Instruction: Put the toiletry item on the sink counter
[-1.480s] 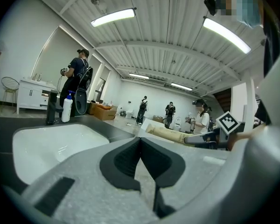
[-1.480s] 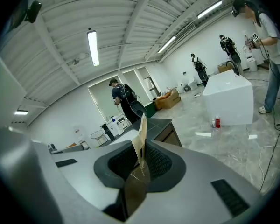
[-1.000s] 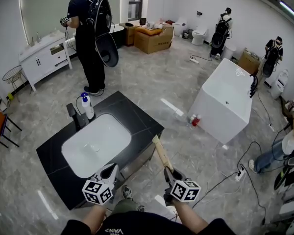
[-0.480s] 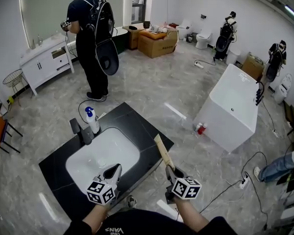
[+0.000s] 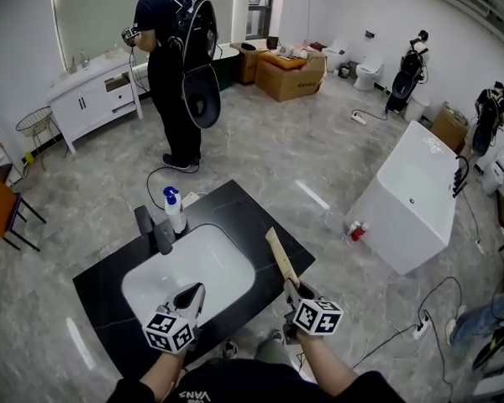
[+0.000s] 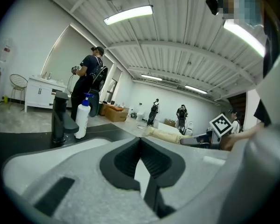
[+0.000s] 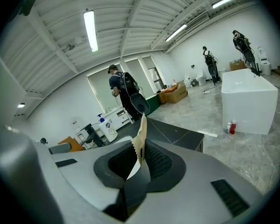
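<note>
A long flat tan paper packet sticks up and forward from my right gripper, which is shut on its lower end. In the right gripper view the packet stands edge-on between the pads. It hovers over the near right part of the black sink counter. My left gripper is shut and empty above the front rim of the white basin. From the left gripper view the packet shows at the right.
A black faucet and a white soap bottle with a blue pump stand behind the basin. A person with a backpack stands beyond the counter by a white vanity. A white bathtub is at the right.
The counter has come nearer and more to the middle of the head view. Both grippers keep their hold and pose; the packet's tip is now over the counter's near right part.
</note>
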`<state>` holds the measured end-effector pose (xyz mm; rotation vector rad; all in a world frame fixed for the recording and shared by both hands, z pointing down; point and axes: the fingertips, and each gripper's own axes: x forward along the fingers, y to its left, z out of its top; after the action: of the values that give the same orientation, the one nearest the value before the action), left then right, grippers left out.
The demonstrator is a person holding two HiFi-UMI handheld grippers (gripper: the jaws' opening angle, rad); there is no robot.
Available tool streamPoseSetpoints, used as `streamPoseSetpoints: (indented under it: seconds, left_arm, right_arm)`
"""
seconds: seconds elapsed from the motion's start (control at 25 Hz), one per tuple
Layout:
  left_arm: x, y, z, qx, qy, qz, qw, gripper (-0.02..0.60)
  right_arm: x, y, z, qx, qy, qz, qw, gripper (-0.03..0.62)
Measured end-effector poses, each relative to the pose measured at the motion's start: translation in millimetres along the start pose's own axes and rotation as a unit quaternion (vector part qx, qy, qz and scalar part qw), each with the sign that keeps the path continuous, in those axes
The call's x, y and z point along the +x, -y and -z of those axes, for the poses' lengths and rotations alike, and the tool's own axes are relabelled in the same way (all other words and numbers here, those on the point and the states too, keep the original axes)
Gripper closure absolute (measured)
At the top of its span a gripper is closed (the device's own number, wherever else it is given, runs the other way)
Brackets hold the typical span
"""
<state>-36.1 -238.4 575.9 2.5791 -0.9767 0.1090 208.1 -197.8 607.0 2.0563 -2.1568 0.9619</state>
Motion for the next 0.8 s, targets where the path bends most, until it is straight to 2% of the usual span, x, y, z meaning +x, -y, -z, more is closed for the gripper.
streamPoseSetpoints:
  seconds: [0.4, 0.8]
  left_arm:
    - [9.2, -16.4, -11.3, -0.014, 0.022, -0.077, 0.9967, 0.574]
    - [17.6, -17.1, -12.0, -0.042, 0.047, -0.167, 0.9840, 0.574]
  right_arm:
    - [64.6, 11.4, -14.9, -0.033, -0.045, -0.039, 0.998, 0.545]
    - [127.3, 24.5, -28.3, -0.076, -0.096, -0.087, 0.989, 0.545]
